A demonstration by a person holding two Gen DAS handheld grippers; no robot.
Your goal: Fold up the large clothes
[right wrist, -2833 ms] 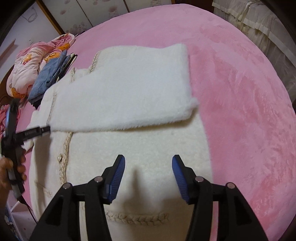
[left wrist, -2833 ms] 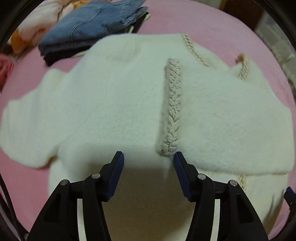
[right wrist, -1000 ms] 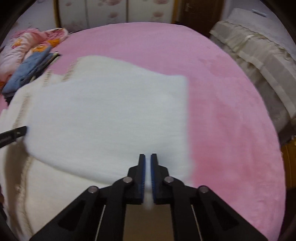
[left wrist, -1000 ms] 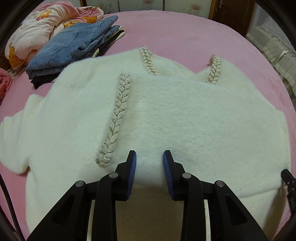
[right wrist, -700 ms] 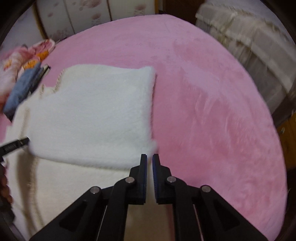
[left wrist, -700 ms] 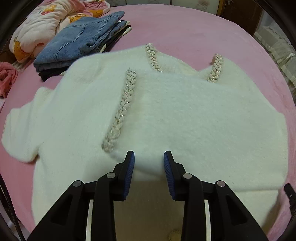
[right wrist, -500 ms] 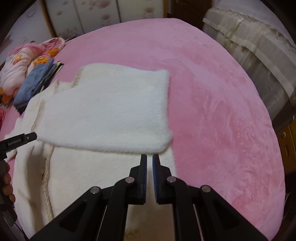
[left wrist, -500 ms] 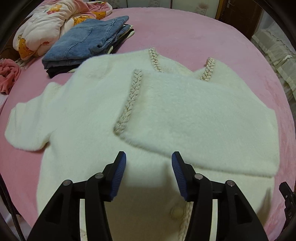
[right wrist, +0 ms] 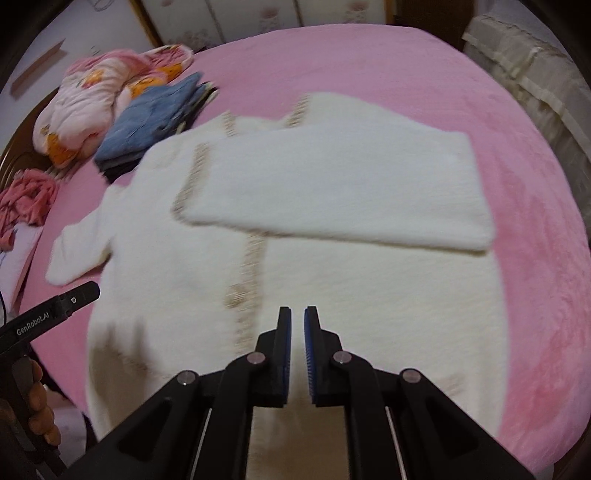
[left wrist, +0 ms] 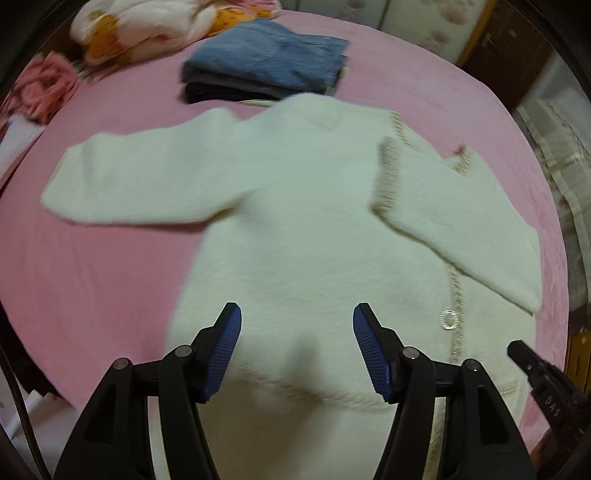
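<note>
- You are working over a bed covered in pink plush, with pale floral cupboard doors at the far wall.
- The white fluffy cardigan lies flat on the bed, spread out straight ahead of both sets of jaws, its hem nearest to you.
- In the left wrist view, one sleeve stretches out flat beyond the left jaw and well off to that side, resting on the pink cover.
- The other sleeve is folded across the cardigan's chest; in the right wrist view it lies beyond the jaws, its braided cuff ending past the left jaw.
- A braided trim runs down the cardigan's front toward the left jaw of your right gripper, with a round button on it showing just beyond the right jaw in the left wrist view.
- The jaws of your left gripper stand wide and are opening, with nothing between them; they hang above the cardigan's lower part.
- The jaws of your right gripper are almost closed, with only a thin slit between the blue pads, and they grip nothing.
- Folded jeans sit on a dark stack far beyond the jaws, just past the cardigan's collar.
- A bundled floral quilt and a crumpled pink garment lie further out, off to the left.
</note>
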